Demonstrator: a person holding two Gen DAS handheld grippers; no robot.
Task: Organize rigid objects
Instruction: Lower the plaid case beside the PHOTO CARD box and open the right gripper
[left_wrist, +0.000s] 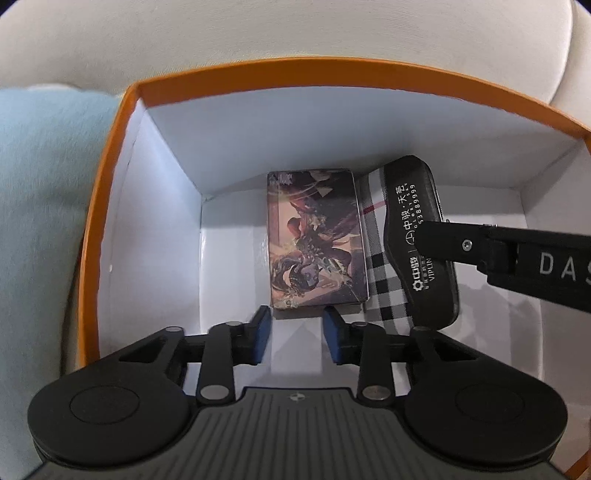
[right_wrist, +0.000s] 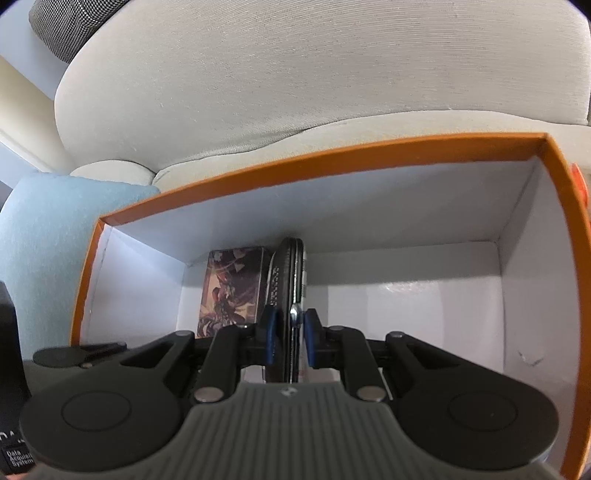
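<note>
Blue-padded jaws of the left gripper (left_wrist: 297, 334) sit nearest the lens, parted with nothing between them, hovering low inside the orange-rimmed cardboard box with white inner walls (left_wrist: 110, 177) just short of the near edge of the flat rectangular tin printed with dark fantasy artwork (left_wrist: 317, 236), which lies on the box floor toward its far wall. Right of that tin lies a black-and-white checked item with a thin red line (left_wrist: 376, 229) (material not clear), and over it the right gripper (right_wrist: 290, 334) holds a slim black hard case with white Chinese lettering and a phone number (left_wrist: 417, 236), its jaws closed narrowly on the case's near end; in the right wrist view the case stands on edge, and whether its lower edge touches the checked item cannot be told. The box rests on a pale fabric sofa cushion (right_wrist: 295, 74) with a light blue fuzzy cloth (left_wrist: 40, 184) at its left. Judging by this, the tidying is well along: two pieces already lie packed, the case is at the point of being placed, and the right half of the box floor shows room for more.
</note>
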